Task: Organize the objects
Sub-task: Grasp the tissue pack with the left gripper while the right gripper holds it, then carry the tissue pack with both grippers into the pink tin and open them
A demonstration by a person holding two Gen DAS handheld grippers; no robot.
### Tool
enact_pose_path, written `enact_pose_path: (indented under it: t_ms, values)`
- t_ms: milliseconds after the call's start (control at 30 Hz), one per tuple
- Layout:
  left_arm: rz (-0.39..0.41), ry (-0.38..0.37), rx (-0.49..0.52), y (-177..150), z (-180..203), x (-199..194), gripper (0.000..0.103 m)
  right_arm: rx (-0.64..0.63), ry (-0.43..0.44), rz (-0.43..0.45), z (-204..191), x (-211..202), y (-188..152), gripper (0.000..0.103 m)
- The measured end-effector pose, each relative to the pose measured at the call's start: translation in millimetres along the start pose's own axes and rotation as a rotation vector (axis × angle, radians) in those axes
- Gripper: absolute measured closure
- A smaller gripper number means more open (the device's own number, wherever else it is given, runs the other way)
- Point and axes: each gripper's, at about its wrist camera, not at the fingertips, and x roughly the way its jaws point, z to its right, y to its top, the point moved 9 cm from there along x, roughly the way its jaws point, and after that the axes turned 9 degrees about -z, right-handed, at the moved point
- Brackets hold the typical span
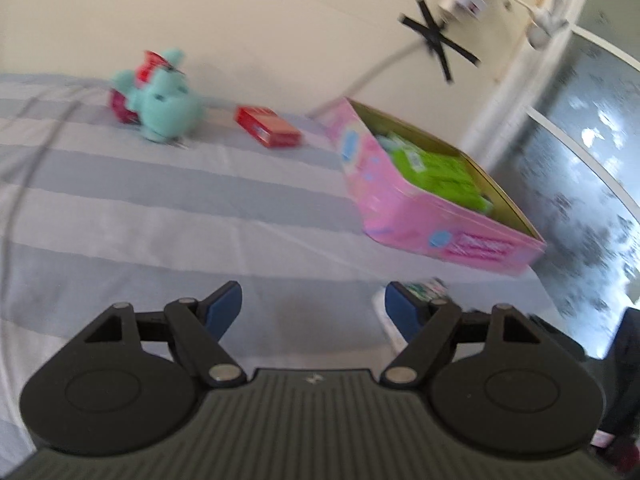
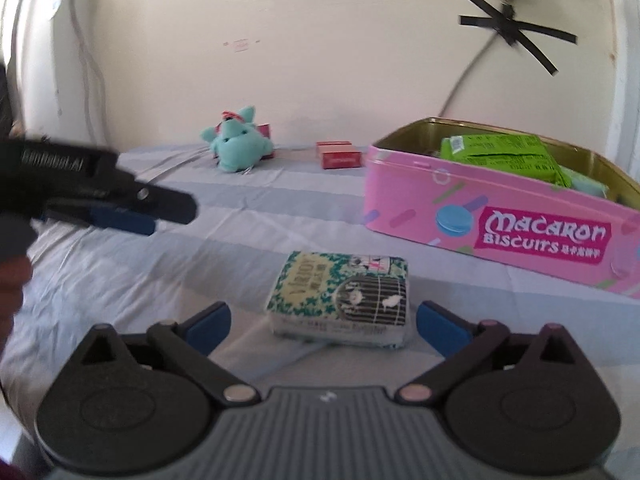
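Tissue pack [image 2: 342, 298] flat on the striped bedsheet [image 2: 160, 272] just before the pink biscuit tin [image 2: 500, 220], framed between the wide-spread fingers of the right gripper [image 2: 323, 318], presumably for a grab; left gripper [image 1: 314, 306] likewise wide, holding nothing, off to the side.

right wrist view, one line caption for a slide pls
Open right gripper approaches a tissue pack beside the pink biscuit tin.

Black hand-held gripper [image 2: 322, 318], blue fingertips [image 2: 208, 326], ribbed grey body
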Motion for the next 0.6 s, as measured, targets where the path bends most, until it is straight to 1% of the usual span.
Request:
enact_pose_path:
  t_ms: [133,200,267,300,333,367,433,467,500,533,567,600]
  values:
    - [-0.062,-0.075,0.006,-3.6,19.4,10.6,0.024,0.007,0.012,-0.007,13.0,-2.3,-3.8,0.000]
    - [-0.087,-0.089,0.018,-4.1,30.7,19.4,0.024,0.024,0.025,-0.010,20.2,-2.0,-4.1,0.001]
    - [-0.112,-0.087,0.037,-4.0,42.0,32.0,0.024,0.035,0.036,-0.016,25.1,-0.6,-4.5,0.001]
    - [-0.124,-0.090,0.046,-3.8,47.4,37.8,0.030,0.038,0.041,-0.018,26.9,0.2,-4.0,0.003]
    - [-0.136,-0.092,0.054,-3.1,52.0,43.7,0.032,0.037,0.046,-0.021,28.0,1.7,-3.0,0.004]
    - [-0.150,-0.091,0.061,-2.8,56.1,50.7,0.038,0.031,0.049,-0.024,28.2,3.3,-2.0,0.006]
    - [-0.178,-0.077,0.072,-3.8,60.2,64.9,0.043,0.012,0.057,-0.035,27.0,8.1,-0.4,0.010]
    - [-0.199,-0.069,0.076,-5.7,61.2,74.5,0.052,0.003,0.068,-0.045,25.0,11.1,-0.4,0.015]
    - [-0.193,-0.066,0.082,-6.3,62.5,78.1,0.054,-0.006,0.086,-0.060,22.5,15.5,-0.9,0.024]
    - [-0.183,-0.056,0.094,-5.6,64.5,79.1,0.055,-0.018,0.084,-0.050,20.6,17.4,-0.3,0.028]
    - [-0.186,-0.056,0.098,-5.1,67.1,80.5,0.060,-0.035,0.084,-0.043,17.4,17.7,0.5,0.039]
    - [-0.185,-0.050,0.096,-3.5,68.5,79.2,0.061,-0.036,0.078,-0.029,16.8,16.7,2.5,0.042]
